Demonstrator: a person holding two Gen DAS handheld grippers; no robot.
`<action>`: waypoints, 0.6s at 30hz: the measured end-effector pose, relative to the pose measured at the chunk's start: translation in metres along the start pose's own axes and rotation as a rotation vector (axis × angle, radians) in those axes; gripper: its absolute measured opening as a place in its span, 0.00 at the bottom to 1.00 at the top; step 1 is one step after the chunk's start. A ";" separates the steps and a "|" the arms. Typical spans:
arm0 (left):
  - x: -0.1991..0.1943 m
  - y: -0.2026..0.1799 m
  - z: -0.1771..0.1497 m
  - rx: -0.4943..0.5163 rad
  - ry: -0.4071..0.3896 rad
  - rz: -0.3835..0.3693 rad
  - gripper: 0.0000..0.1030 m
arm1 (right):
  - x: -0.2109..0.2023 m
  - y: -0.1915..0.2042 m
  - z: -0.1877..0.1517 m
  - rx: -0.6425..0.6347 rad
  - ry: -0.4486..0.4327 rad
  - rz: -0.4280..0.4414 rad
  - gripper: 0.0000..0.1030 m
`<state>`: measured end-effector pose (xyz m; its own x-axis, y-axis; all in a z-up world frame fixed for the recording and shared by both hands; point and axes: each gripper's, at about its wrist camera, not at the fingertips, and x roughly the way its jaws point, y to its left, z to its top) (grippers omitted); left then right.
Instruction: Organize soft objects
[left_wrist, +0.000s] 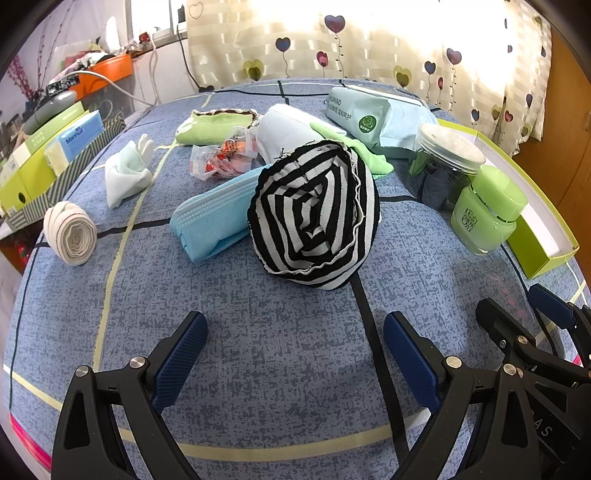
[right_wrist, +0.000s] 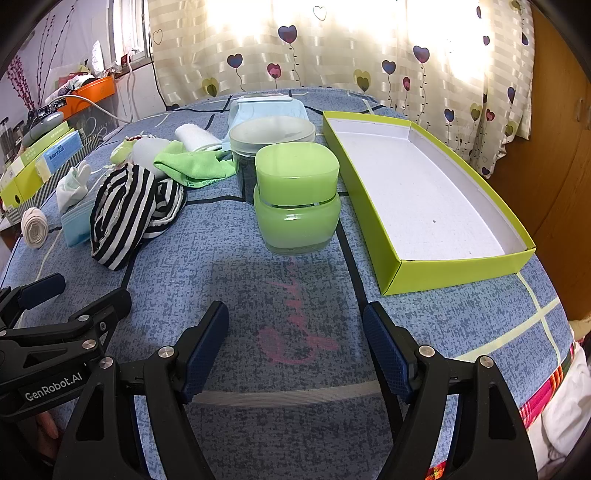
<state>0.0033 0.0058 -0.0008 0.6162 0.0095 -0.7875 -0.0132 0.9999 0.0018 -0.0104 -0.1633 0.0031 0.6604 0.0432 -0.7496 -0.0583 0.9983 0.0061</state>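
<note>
Both wide-open, empty: left gripper (left_wrist: 295, 332) faces striped cloth (left_wrist: 314, 214) ahead; right gripper (right_wrist: 295, 325) faces green jar (right_wrist: 297, 199).

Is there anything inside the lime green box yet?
No, the lime green box shows only its bare white floor in the right wrist view.

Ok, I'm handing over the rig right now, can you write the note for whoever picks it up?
Left gripper: open, empty, low over the blue bedspread, facing the striped black-and-white cloth.
Right gripper: open, empty, facing the green jar.
Green cardboard box: on the right, nothing in it.
Soft things, all loose on the bedspread: striped cloth, blue face masks, rolled bandage, white socks, green cloth, white towel roll.
Done: nothing sorted.
Left: all of it. The striped cloth is nearest, probably first.
</note>
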 end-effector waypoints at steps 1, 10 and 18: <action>0.000 0.000 0.000 0.000 -0.001 0.000 0.93 | 0.000 0.000 0.000 -0.001 0.000 0.000 0.73; 0.000 0.000 0.000 0.000 -0.002 0.001 0.93 | 0.000 0.000 -0.001 -0.001 -0.001 0.000 0.73; 0.000 0.000 0.000 0.000 -0.002 0.001 0.93 | 0.000 0.000 -0.001 -0.001 -0.002 0.000 0.73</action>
<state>0.0033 0.0060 -0.0010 0.6178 0.0105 -0.7863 -0.0139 0.9999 0.0025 -0.0112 -0.1629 0.0027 0.6622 0.0431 -0.7481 -0.0591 0.9982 0.0052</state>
